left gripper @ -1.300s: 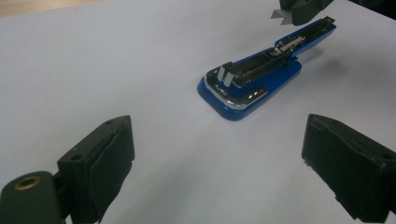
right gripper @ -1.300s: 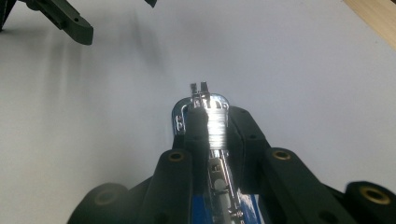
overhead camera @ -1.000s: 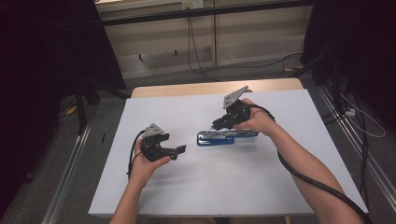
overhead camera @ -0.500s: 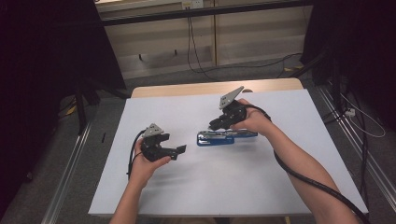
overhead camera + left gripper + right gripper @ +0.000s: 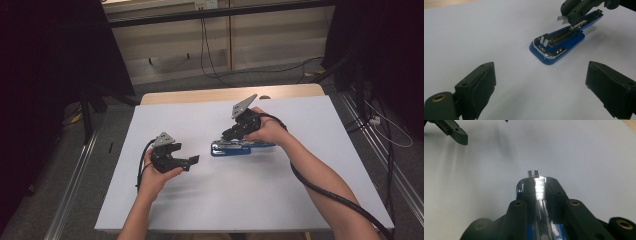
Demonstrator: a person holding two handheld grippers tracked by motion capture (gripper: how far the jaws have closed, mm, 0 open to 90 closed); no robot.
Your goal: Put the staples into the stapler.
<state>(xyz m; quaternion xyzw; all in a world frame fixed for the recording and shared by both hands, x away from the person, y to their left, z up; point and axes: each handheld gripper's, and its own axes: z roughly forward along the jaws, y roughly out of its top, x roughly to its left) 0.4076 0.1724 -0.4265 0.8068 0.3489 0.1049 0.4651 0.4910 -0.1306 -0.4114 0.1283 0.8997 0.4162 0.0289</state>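
Blue stapler [image 5: 230, 148] sits mid-table on the white sheet [image 5: 280, 200], long axis roughly left-right in the high view, nose toward the left gripper [image 5: 192, 160]. Right gripper [image 5: 226, 136] is clamped on its metal top rail [image 5: 539, 191], one jaw each side, from the rear-top; the arm looks lifted off the base at the back in the left gripper view. L gripper is wide open, holding nothing, parked near the stapler's nose but clear of it.

Step, as I read it: R hand is opening or working the stapler arm. Doing it well:
- keep jaws square on the rail, it's narrow + slick, easy to slip off sideways
- base is free on smooth paper, will skate or tip; probably wants L gripper pinning the nose
- lift slow, hinge likely sprung

Materials: base glossy blue plastic w/ rounded nose, chrome plate [image 5: 549, 51] up front, rail bright steel, hard glare. Jaw pads [image 5: 480, 86] matte black, blocky. Sheet matte, flat; wood table edge [image 5: 225, 94] behind.
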